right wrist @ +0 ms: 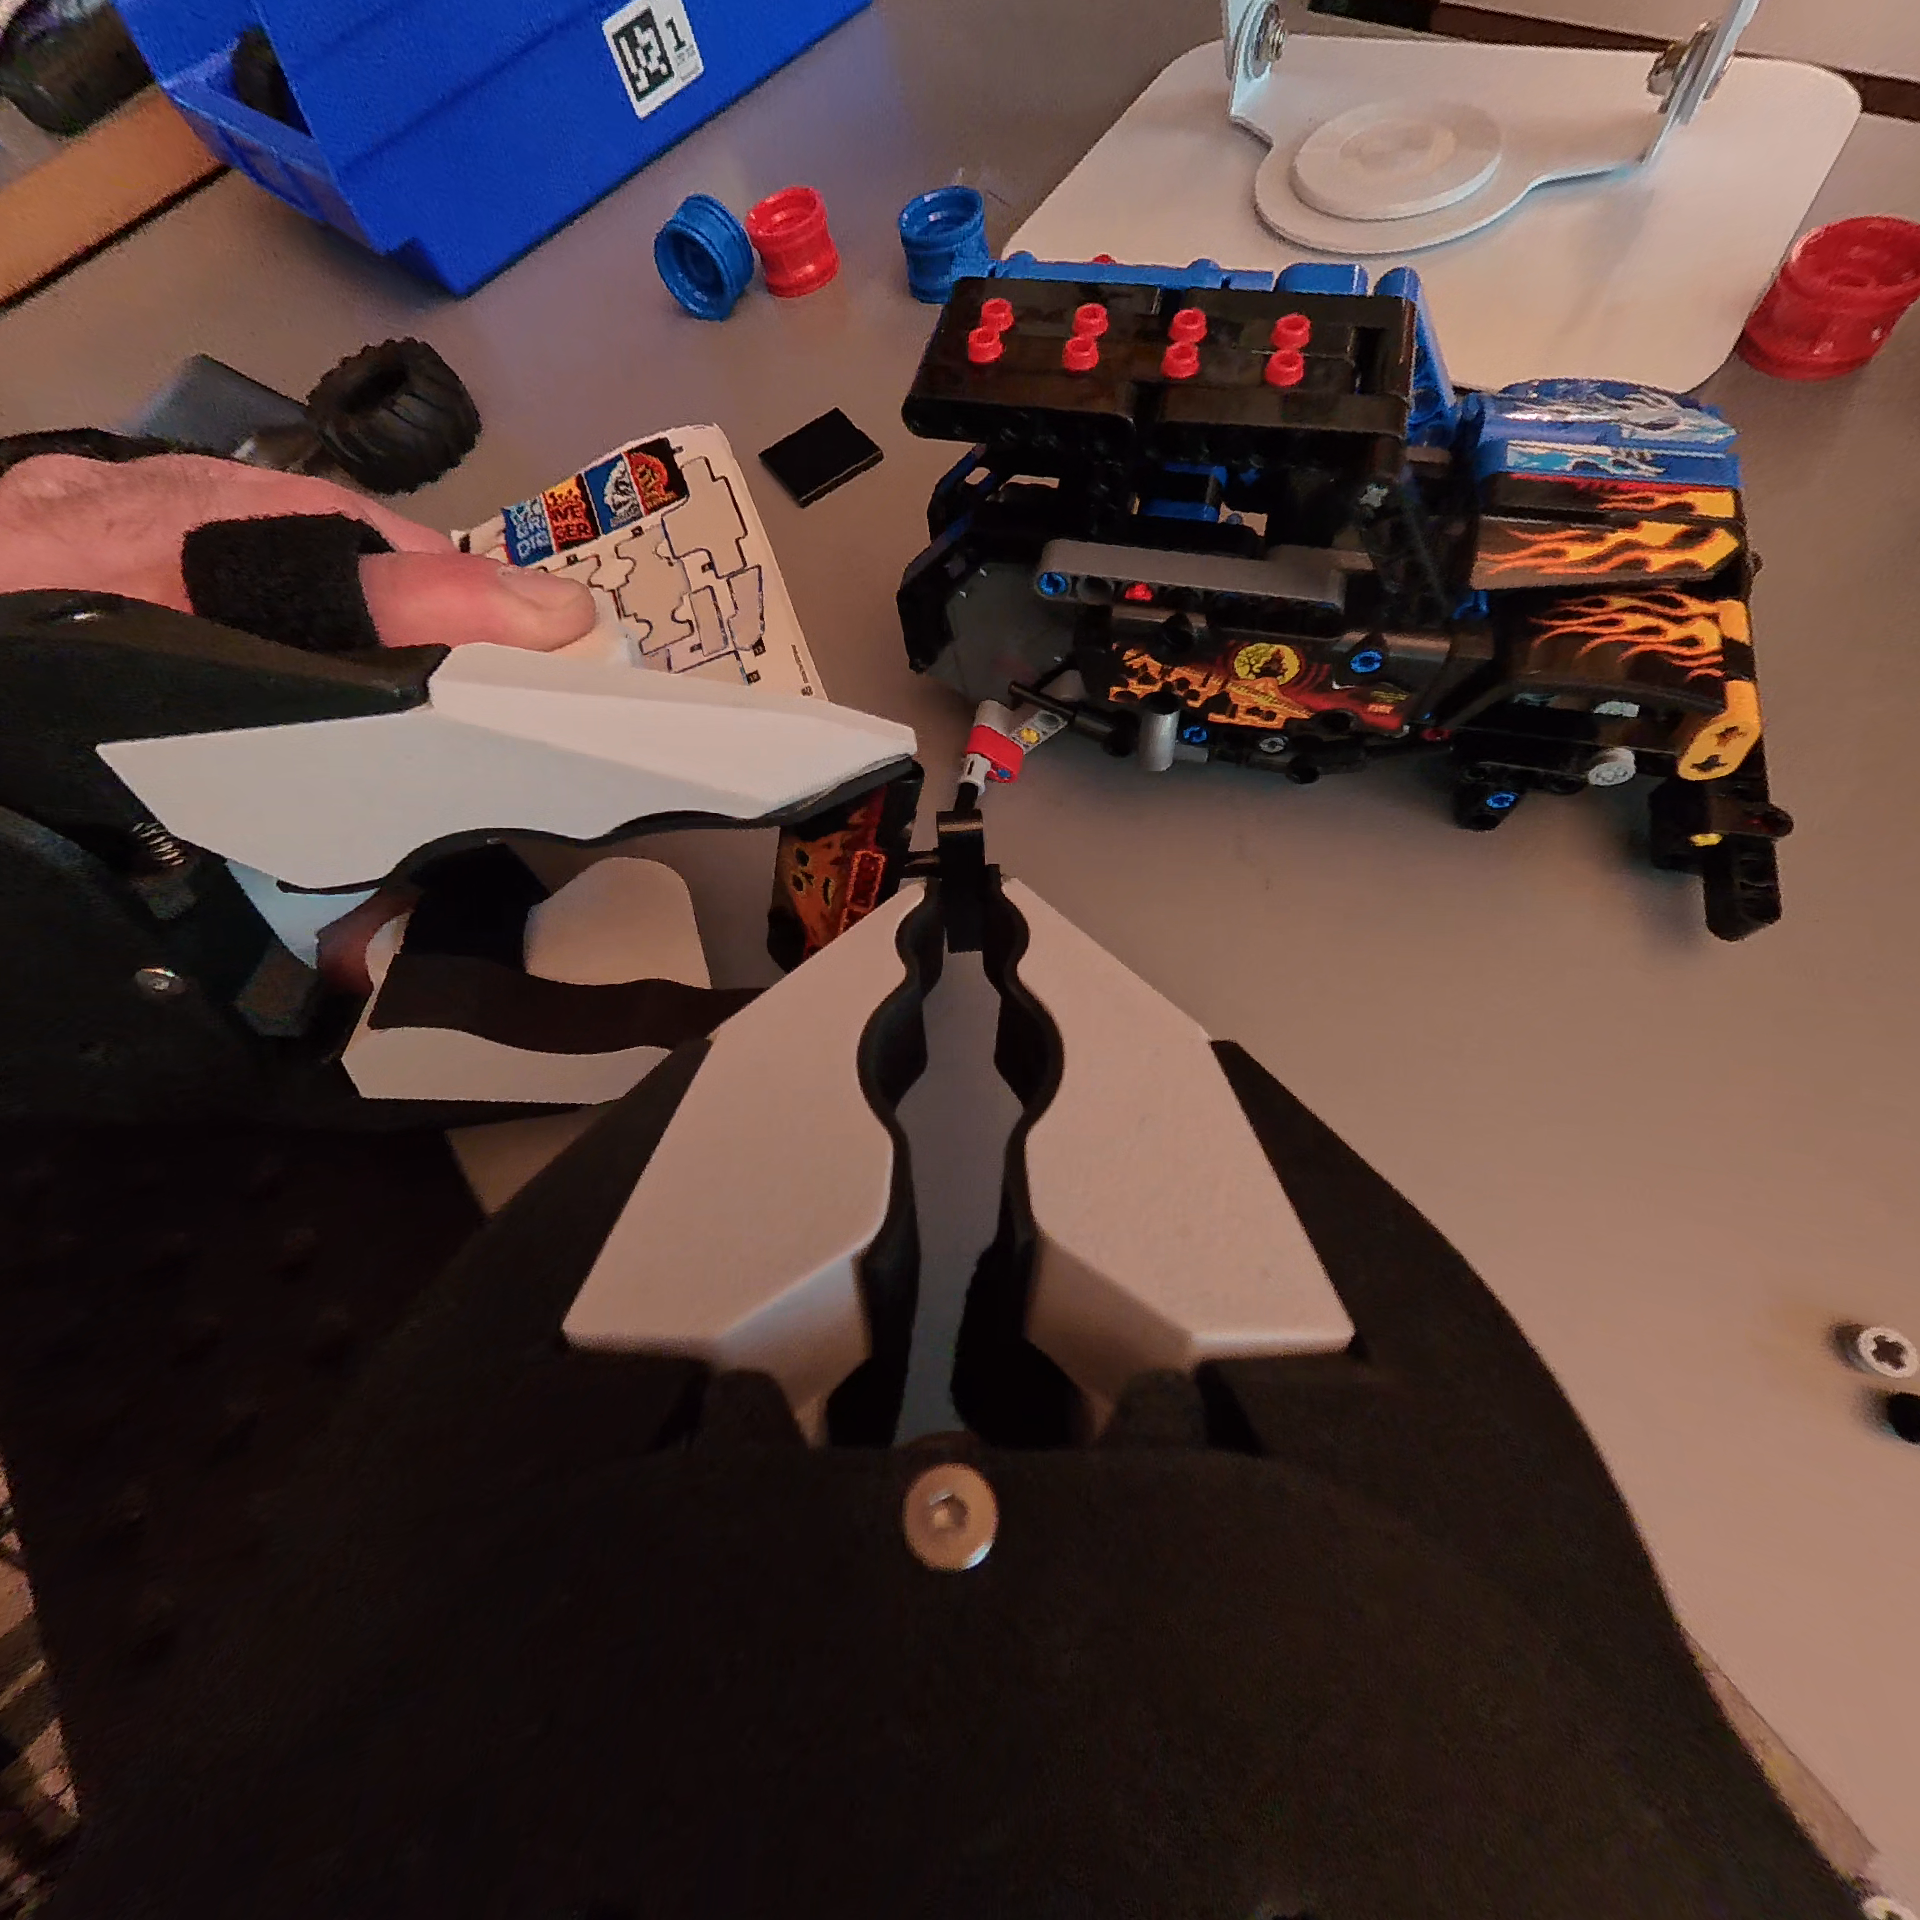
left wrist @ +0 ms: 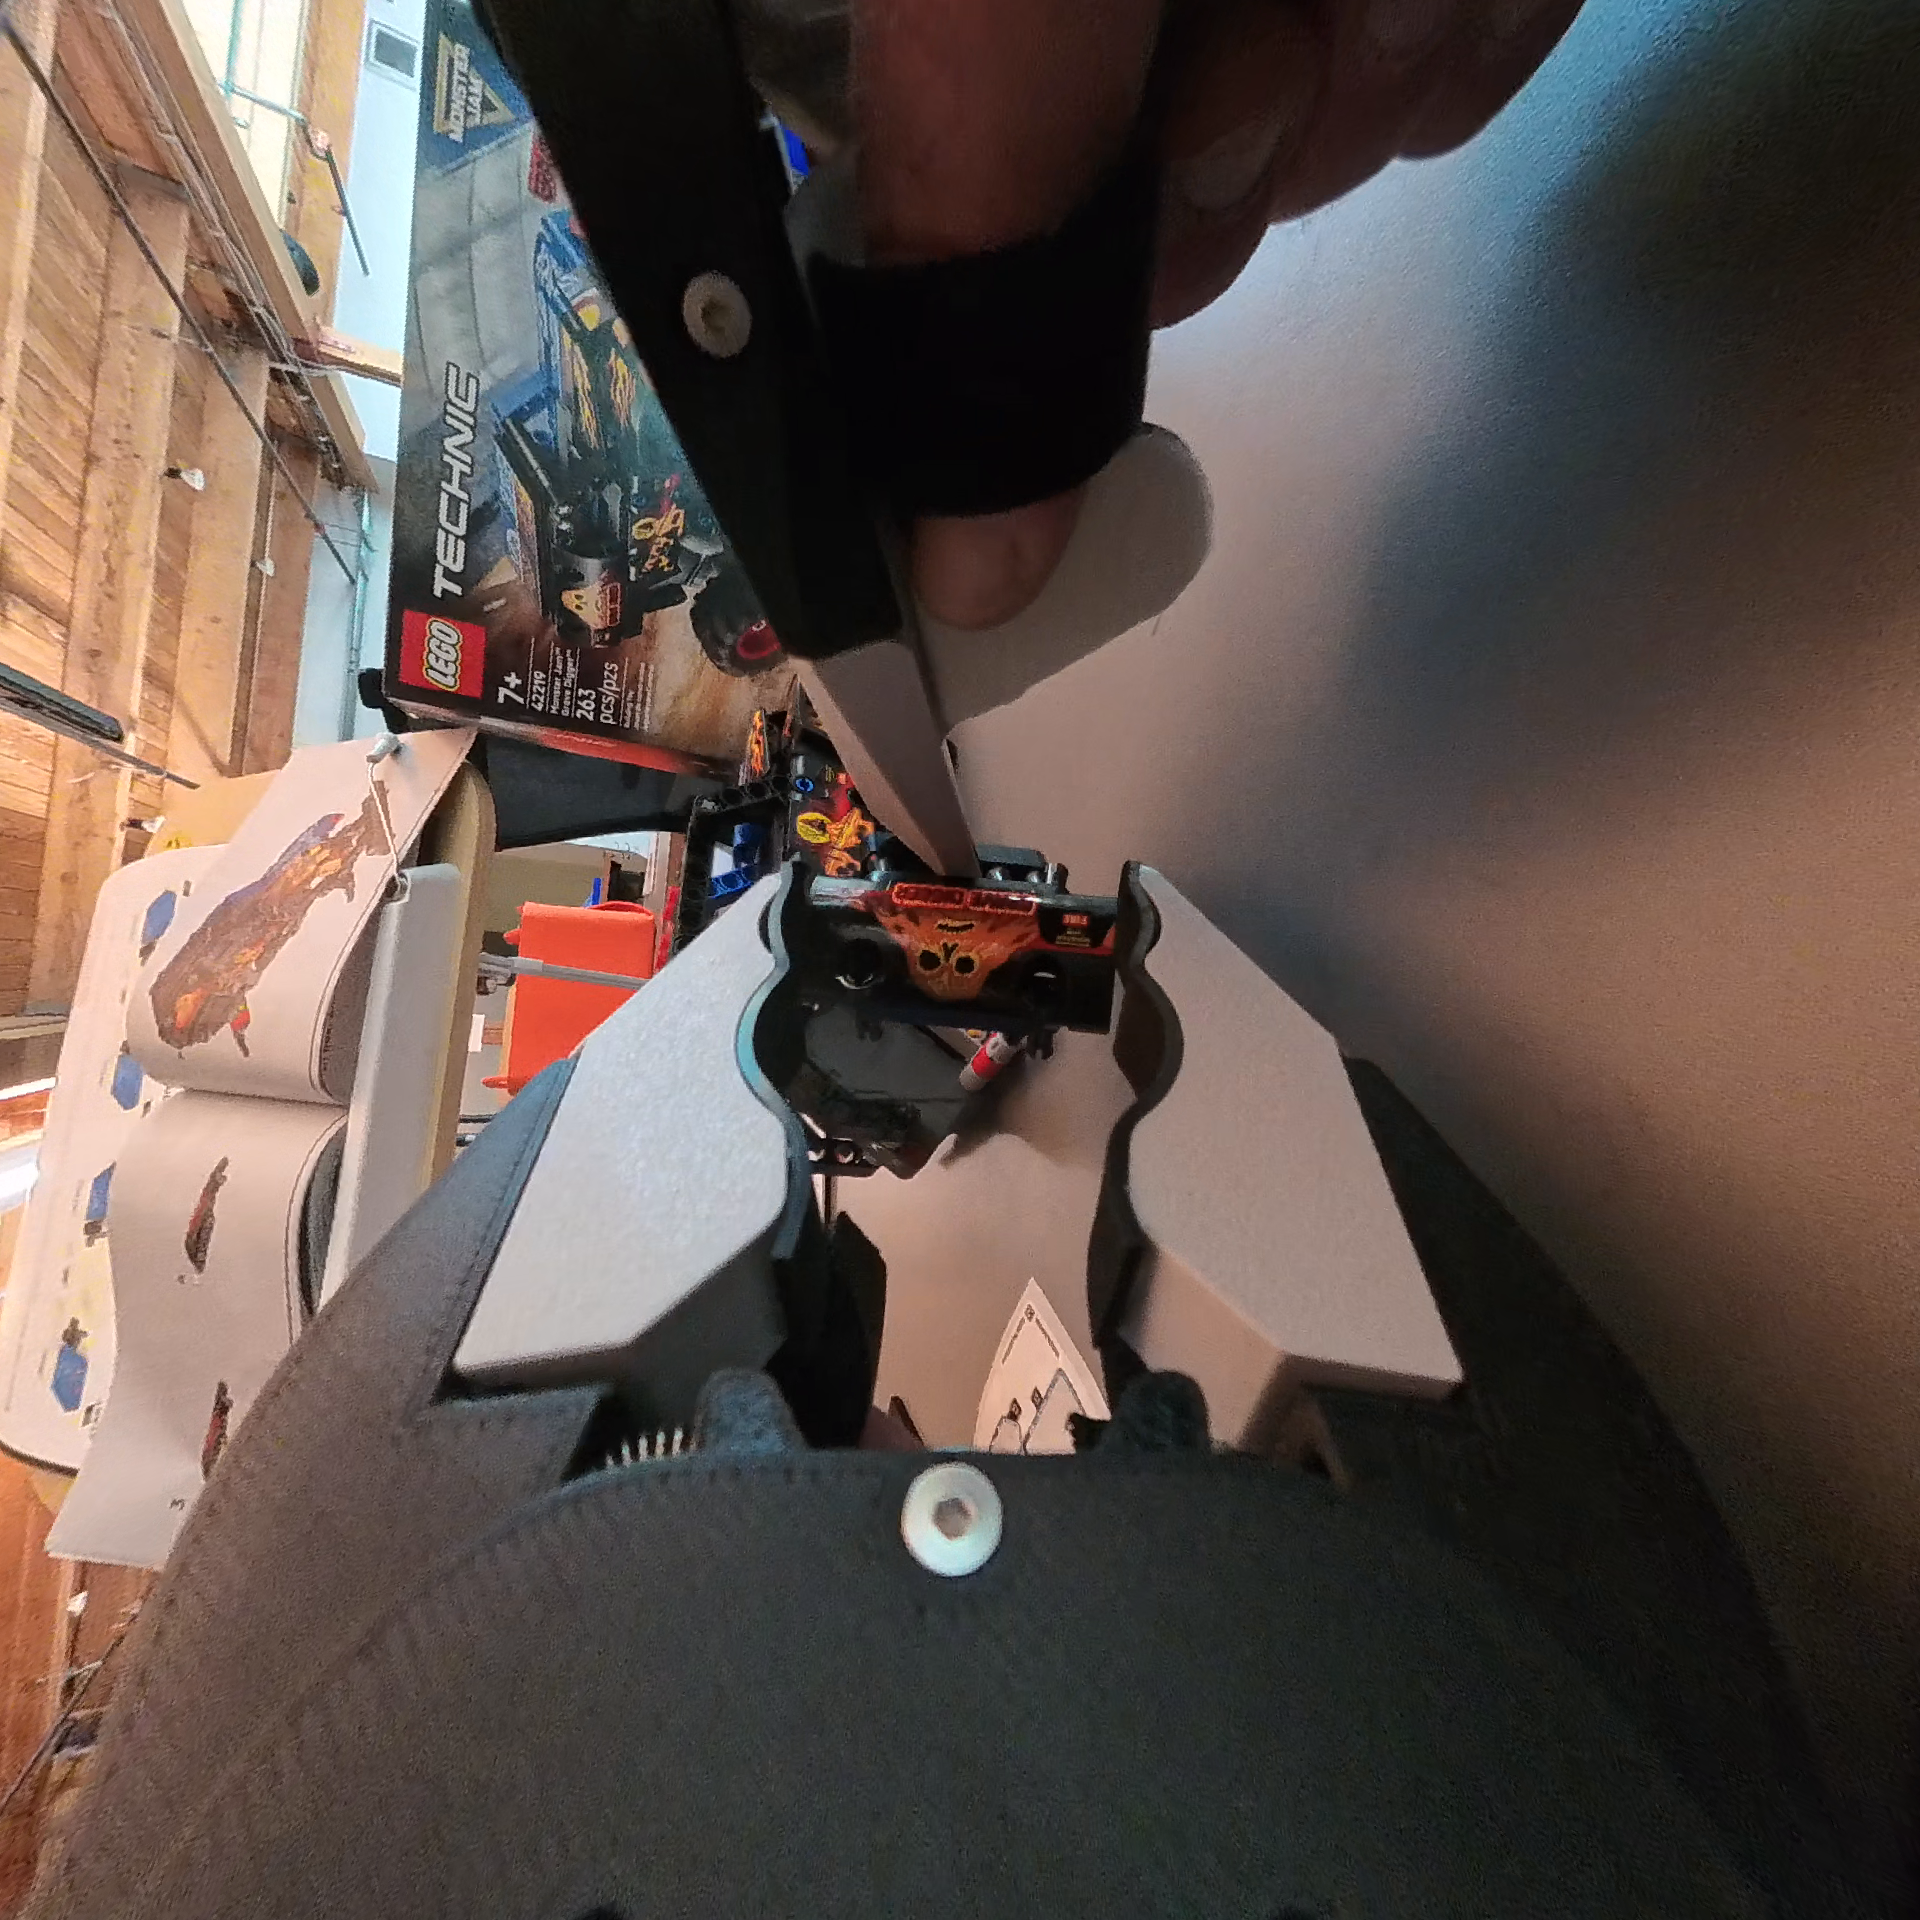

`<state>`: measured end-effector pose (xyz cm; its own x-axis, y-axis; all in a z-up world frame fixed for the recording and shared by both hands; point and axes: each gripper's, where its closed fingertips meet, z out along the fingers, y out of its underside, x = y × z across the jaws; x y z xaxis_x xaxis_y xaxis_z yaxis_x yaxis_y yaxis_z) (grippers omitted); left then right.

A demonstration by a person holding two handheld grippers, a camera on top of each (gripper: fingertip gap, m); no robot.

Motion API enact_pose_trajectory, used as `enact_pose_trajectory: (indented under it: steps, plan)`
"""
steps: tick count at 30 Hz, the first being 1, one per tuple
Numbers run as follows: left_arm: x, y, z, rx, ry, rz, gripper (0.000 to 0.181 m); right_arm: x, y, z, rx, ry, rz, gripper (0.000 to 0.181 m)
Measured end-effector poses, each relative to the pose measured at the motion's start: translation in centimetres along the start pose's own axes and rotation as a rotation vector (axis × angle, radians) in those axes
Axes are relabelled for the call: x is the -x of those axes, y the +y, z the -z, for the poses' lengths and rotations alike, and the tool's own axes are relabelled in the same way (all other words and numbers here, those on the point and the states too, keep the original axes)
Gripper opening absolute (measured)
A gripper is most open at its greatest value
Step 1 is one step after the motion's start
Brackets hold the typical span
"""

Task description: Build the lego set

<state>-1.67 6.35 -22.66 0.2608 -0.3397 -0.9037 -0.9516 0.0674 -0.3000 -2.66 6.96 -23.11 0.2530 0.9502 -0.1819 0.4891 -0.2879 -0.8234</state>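
My left gripper (left wrist: 956, 920) is shut on a black panel with an orange flame sticker (left wrist: 961, 961), held crosswise between its fingertips above the grey table. My right gripper (right wrist: 963, 896) is shut on a small black connector (right wrist: 961, 883), which touches that panel's edge (right wrist: 842, 873). In the left wrist view the right gripper's fingertips (left wrist: 930, 821) come down from above onto the panel's top. The left gripper's upper finger (right wrist: 520, 748) shows in the right wrist view. The part-built black and blue truck (right wrist: 1351, 582) lies on its side just beyond, a red and grey pin (right wrist: 1003, 738) sticking out.
On the table are a sticker sheet (right wrist: 665, 561), a black tile (right wrist: 821, 455), a black tyre (right wrist: 395, 410), blue (right wrist: 704, 255) and red (right wrist: 1834, 296) wheel hubs, a blue bin (right wrist: 468, 104) and a white stand base (right wrist: 1558, 239). The set's box (left wrist: 540, 468) and open instruction booklet (left wrist: 239, 1039) stand behind. Less than 4 cm separates the two grippers' tips. Left tips and right tips are each some 20 centimeters from the black tile (right wrist: 821, 455).
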Motion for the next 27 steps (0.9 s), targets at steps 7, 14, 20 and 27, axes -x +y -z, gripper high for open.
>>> enact_pose_trajectory:
  steps: [7, 14, 20, 27]
  plan:
    - [1.0, -0.4, 0.3, -0.057, -0.021, 0.063, 0.058, 0.1, -0.9, 0.7, -0.061, -0.017, -0.002, 0.004]
    - [2.0, -0.6, 0.5, -0.069, -0.089, 0.027, 0.057, 0.3, -1.9, 1.2, -0.117, 0.031, 0.019, 0.004]
    - [3.8, -1.4, 1.4, -0.15, -0.161, 0.064, 0.057, -0.3, -2.7, 2.5, -0.192, 0.014, -0.028, 0.005]
    - [4.5, -1.8, 1.8, -0.18, -0.2, 0.041, 0.058, 1.0, -3.3, 2.7, -0.214, -0.013, 0.031, 0.005]
